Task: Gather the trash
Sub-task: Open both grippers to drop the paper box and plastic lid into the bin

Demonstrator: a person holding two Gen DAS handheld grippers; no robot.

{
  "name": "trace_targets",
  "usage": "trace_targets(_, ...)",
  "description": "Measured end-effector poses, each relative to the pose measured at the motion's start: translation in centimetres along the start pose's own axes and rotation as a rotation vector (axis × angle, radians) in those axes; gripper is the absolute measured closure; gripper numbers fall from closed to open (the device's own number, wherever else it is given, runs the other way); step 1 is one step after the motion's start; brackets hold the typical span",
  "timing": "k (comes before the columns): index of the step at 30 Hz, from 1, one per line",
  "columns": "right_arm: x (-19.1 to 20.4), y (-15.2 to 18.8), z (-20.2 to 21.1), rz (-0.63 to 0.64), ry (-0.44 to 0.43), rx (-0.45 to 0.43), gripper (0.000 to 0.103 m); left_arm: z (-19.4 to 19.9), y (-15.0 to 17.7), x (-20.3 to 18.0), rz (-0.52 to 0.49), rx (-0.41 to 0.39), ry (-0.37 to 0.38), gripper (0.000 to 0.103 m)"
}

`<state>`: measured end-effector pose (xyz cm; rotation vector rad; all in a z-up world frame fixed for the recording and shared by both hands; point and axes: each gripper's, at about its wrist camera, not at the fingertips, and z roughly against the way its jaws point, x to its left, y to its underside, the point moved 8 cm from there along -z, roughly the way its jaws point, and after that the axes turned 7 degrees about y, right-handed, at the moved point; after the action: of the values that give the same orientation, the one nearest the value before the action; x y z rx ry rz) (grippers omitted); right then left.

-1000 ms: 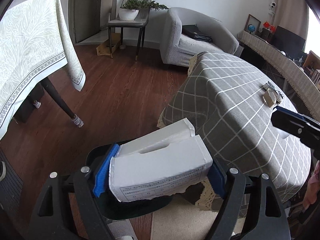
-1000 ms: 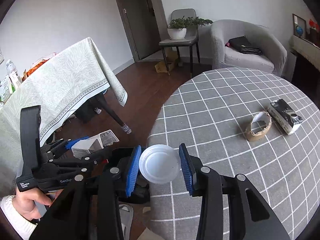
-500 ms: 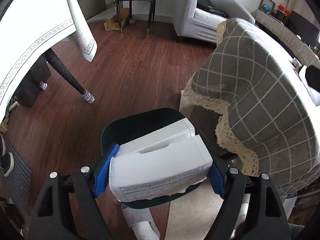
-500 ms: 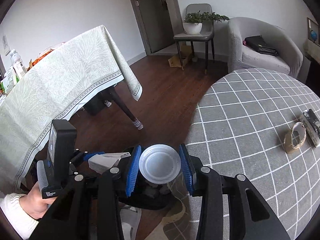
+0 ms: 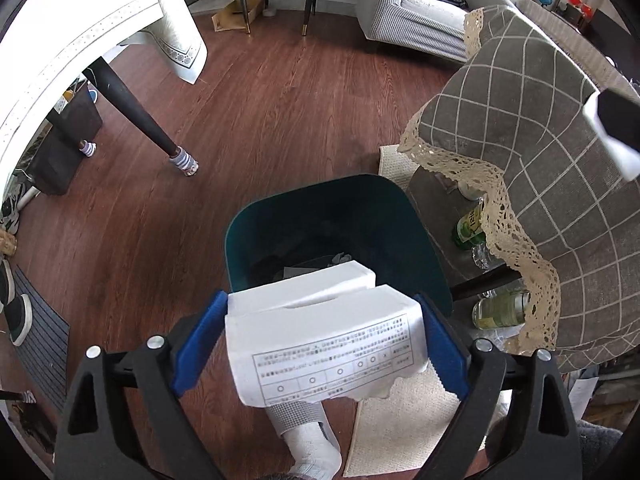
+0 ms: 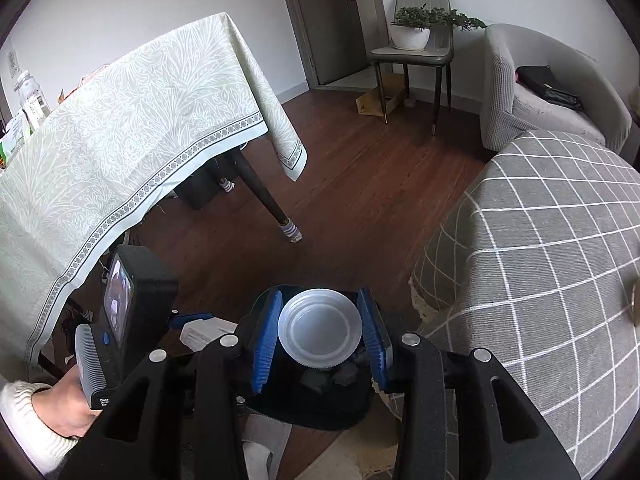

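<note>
Hovering over the bin [image 5: 432, 256], the left hand-held gripper [image 5: 324, 340], jaws just widening, should release its carton [image 5: 320, 344] squarely inside; the right hand-held gripper [image 6: 320, 336] clamps a lid [image 6: 320, 330].

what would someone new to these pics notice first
The torn white box fills the lower middle of the left wrist view, between the blue pads of the left tool, whose jaws have just been opening, right above the dark green bin on the wood floor. In the right wrist view the right tool is shut on a round white plastic lid over the same bin, beside the grey checked tablecloth.
</note>
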<state>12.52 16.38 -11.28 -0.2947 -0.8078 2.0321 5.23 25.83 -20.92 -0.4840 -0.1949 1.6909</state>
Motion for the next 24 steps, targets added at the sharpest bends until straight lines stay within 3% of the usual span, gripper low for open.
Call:
trace_targets(11, 1.2, 0.6, -2.6, 0.013, 0.011, 0.048, 0.063, 0.1, 0.4, 0.4, 0.000, 0.035, 0.073, 0.005)
trace_targets(22, 2.5, 1.5, -5.4, 0.034, 0.007, 0.111, 0.063, 4.0, -1.5, 2.2, 0.022, -0.127, 0.068, 0.006)
trace_targets(24, 2.5, 2.0, -6.1, 0.034, 0.010, 0.130, 0.063, 4.9, -1.8, 2.3, 0.021, -0.158, 0.074, 0.014)
